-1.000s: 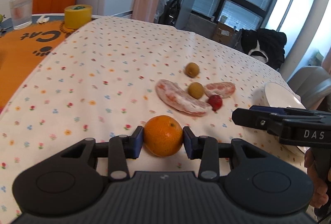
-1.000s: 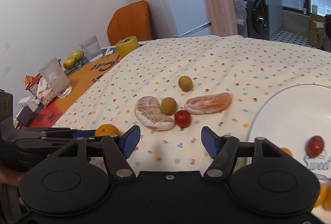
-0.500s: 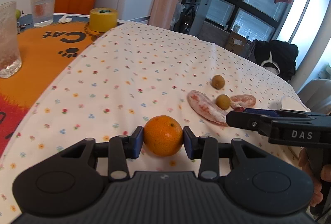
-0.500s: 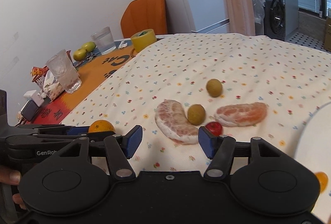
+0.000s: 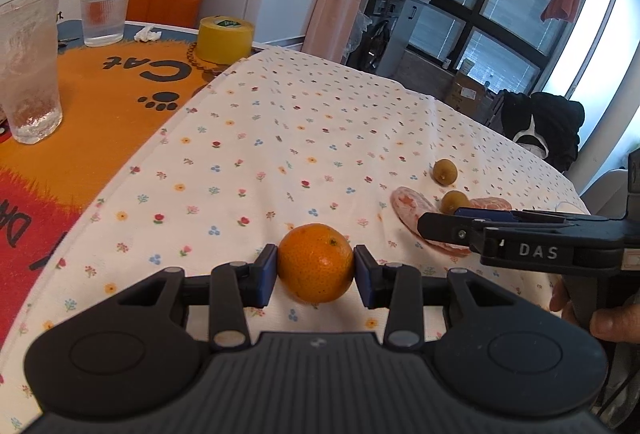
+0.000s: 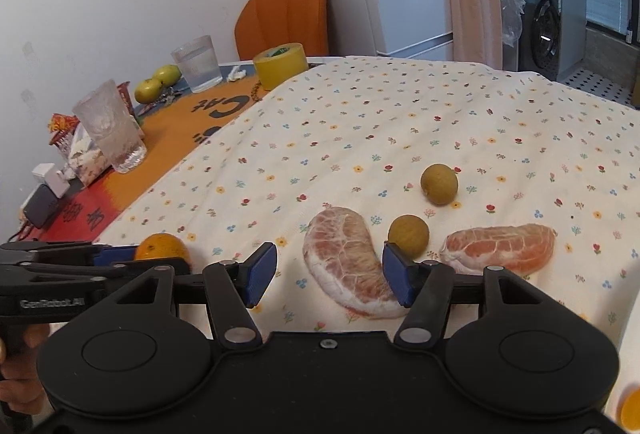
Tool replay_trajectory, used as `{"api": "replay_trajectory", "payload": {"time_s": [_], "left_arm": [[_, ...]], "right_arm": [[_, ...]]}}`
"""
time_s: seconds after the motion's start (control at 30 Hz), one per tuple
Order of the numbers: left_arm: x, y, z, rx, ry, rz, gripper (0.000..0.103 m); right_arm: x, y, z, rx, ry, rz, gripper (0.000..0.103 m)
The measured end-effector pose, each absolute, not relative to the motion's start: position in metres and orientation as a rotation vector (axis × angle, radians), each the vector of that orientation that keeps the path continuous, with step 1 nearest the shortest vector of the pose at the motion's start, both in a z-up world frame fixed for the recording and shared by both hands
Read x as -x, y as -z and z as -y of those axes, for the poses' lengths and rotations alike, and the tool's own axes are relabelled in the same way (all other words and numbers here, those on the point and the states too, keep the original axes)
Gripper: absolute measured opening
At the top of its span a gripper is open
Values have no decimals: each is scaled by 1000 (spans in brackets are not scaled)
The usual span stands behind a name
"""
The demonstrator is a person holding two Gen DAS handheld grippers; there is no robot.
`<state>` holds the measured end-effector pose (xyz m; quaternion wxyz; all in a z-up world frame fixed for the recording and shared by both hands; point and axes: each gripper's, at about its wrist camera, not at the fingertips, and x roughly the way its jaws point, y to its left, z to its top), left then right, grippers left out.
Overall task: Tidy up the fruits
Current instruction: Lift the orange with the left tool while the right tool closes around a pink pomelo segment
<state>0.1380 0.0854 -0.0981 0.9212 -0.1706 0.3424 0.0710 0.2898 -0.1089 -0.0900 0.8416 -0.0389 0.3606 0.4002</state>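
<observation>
Since the orange [image 5: 316, 262] looks firm and round, it is pinched at mid-height by the left gripper [image 5: 316, 270]; the right gripper [image 6: 328, 274] is held agape, empty.

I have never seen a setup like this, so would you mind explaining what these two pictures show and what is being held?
There is no robot here: a person holds a two-finger gripper in each hand, and each picture comes from a fisheye camera on one gripper, looking forward along its fingers. In the left wrist view, the left gripper is shut on an orange. In the right wrist view, the right gripper is open and empty, hovering over a peeled pomelo segment. On the flowered tablecloth also lie a second segment and two small greenish-brown fruits. Further back stand a roll of yellow tape and two glasses.
</observation>
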Motion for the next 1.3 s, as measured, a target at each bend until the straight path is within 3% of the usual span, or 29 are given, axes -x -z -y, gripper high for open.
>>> {"api": "replay_trajectory", "payload": {"time_s": [0.33,0.47,0.57,1.3], "left_arm": [[-135,97,-87,357,-146,-695,39],[-132,95,-89,358,-159,-692,39],[-131,94,-90,359,-166,-689,39],[-123,56,-42,293,-85,-609,39]], "right_arm": [[-293,96,94,114,-838,-764,57],[-293,98,90,144,-819,-738,42],[-293,97,96,117,-841,-756,40],[-256,50,162,20,-805,-664,38]]}}
